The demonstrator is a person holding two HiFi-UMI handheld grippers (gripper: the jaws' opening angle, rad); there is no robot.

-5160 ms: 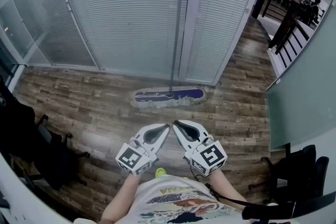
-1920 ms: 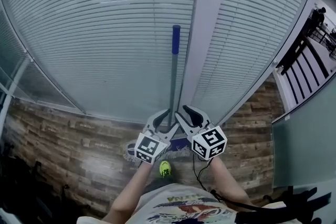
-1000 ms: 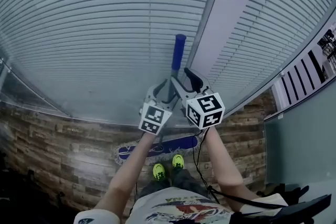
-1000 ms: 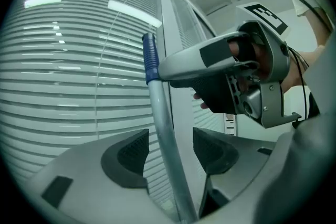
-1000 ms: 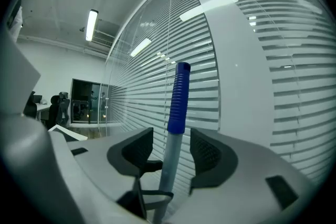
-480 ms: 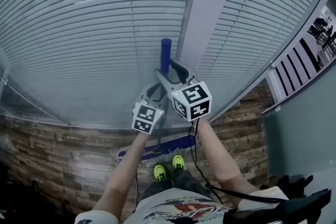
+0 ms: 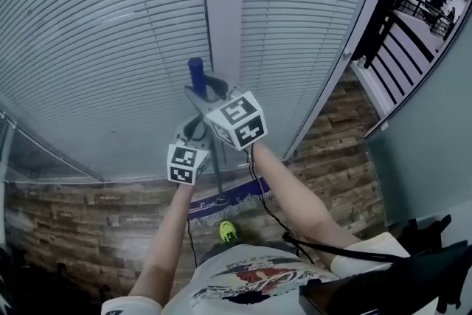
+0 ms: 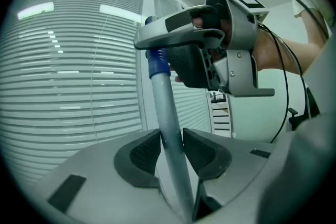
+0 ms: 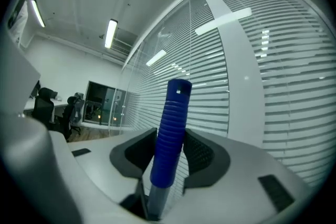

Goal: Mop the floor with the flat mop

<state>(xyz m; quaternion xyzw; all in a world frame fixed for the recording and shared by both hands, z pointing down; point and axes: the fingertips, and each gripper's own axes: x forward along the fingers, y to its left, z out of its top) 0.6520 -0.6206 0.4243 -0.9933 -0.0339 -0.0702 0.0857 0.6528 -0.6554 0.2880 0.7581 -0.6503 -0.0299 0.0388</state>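
Note:
The flat mop's grey pole (image 8: 160,97) stands upright in front of me, with its blue grip (image 9: 173,118) at the top. Its blue mop head (image 7: 234,195) lies on the wooden floor by my feet. My left gripper (image 8: 170,147) has just been closing and is shut on the grey pole. Above it, my right gripper (image 9: 170,152) has also just been closing and is shut on the blue grip. In the head view the right gripper (image 7: 200,91) sits above the left gripper (image 7: 198,130), both at the pole before the blinds.
A glass wall with slatted blinds and a pale upright post (image 7: 221,4) stands close ahead. Wooden floor (image 7: 88,210) runs along its foot. A dark railing (image 7: 413,18) is at the upper right and a dark chair (image 7: 435,232) at the lower right.
Both grippers have shifted left and upward in the head view, taking the mop handle along. The left jaws closed onto the pole and the right jaws tightened on the blue grip.

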